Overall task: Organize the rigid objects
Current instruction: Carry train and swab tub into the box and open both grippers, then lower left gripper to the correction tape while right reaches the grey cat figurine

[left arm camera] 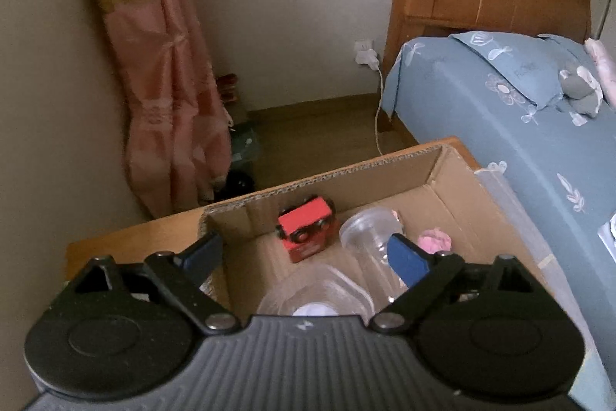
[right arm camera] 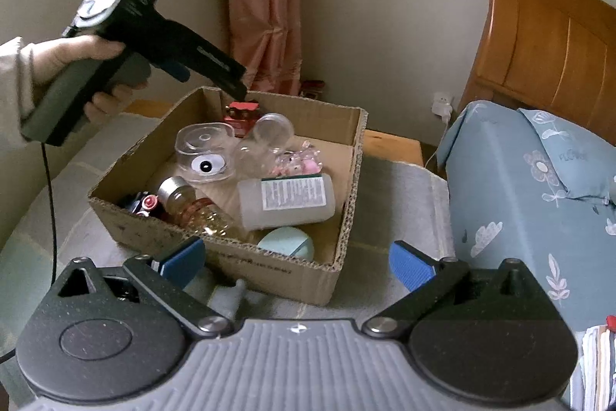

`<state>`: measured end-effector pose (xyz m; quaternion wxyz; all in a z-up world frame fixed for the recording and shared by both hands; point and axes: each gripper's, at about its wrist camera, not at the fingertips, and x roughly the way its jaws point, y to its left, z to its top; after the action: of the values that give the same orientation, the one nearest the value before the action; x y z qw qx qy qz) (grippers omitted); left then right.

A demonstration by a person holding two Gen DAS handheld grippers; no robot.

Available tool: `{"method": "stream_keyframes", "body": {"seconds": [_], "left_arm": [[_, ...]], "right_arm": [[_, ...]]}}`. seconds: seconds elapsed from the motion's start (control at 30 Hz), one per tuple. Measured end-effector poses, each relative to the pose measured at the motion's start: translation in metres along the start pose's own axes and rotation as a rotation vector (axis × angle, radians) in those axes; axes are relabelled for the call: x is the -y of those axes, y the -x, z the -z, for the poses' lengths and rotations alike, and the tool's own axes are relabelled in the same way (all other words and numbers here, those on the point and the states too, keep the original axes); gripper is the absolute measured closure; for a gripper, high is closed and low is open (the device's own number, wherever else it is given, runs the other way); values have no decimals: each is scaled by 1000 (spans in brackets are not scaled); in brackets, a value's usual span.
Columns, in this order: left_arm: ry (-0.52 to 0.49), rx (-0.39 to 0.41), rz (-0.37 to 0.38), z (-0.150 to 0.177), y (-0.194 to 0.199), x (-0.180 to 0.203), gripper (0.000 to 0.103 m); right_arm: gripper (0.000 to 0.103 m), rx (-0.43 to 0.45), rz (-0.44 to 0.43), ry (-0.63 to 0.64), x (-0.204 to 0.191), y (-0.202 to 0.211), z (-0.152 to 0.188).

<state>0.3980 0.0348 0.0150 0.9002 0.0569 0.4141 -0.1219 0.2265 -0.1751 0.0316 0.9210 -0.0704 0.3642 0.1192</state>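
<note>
An open cardboard box point(right arm camera: 348, 180) stands on a low table and holds several objects. A red toy train point(left arm camera: 306, 228) lies at its far wall, also in the right wrist view point(right arm camera: 240, 114). Beside it lie a clear plastic cup point(left arm camera: 371, 237), a pink toy point(left arm camera: 433, 239), a clear round lid point(right arm camera: 204, 151), a white labelled bottle point(right arm camera: 287, 197), an amber bottle point(right arm camera: 192, 207) and a teal round case point(right arm camera: 287, 243). My left gripper point(left arm camera: 304, 253) is open and empty above the box; it shows in the right wrist view point(right arm camera: 215, 76). My right gripper point(right arm camera: 298, 262) is open and empty before the box's near wall.
A bed with a blue sheet point(right arm camera: 539, 210) and wooden headboard point(right arm camera: 546, 45) lies to the right. A pink curtain point(left arm camera: 165, 72) hangs at the back left. The wooden table point(left arm camera: 127, 241) extends left of the box. A charger cable point(left arm camera: 377, 110) hangs from the wall socket.
</note>
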Motion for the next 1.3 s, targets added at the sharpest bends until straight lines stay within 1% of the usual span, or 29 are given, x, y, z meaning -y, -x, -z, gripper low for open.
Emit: {"method": "stream_keyframes", "body": {"seconds": [0.1,0.17,0.27,0.3,0.5,0.6,0.67,0.77,0.83,0.93,1.0,1.1,1.2,1.3], "left_arm": [[-13,14,-6,8,20,-2,6],[-21,24,-9,15,33,-2,5],[-27,63,-39,31,54,-3,4],[-38,71,-38,37,61,-3,2],[-61,92,-24,82,97,0,2],[-59,103,3,111,108,0,2],[-63,93,9,129,110,3,2],[-54,75,-2,154,110,8,2],[-52,63,-30,168,111,12,2],[-41,75,-83,187,114,15,2],[-16,74,-95,200,116,15,2],[23,85,-100,212,117,13,2],[30,83,-115,221,114,15,2],[42,83,-113,224,113,15,2]], "right_arm": [[0,2,-13,-21,-5,3,4],[0,3,-14,-28,-9,5,7],[0,13,-3,-32,-14,8,15],[0,18,-1,-43,-15,9,18],[0,10,-20,-123,-19,6,37],[0,20,5,-136,-27,3,47],[0,24,5,-159,-31,2,53],[0,18,-8,-199,-35,-1,60],[0,15,-3,-203,-38,-3,62],[0,21,3,-197,-41,-5,63],[0,27,3,-189,-42,-7,63],[0,39,8,-183,-44,-12,64],[0,49,0,-171,-49,-20,63],[0,59,-12,-135,-59,-29,63]]}}
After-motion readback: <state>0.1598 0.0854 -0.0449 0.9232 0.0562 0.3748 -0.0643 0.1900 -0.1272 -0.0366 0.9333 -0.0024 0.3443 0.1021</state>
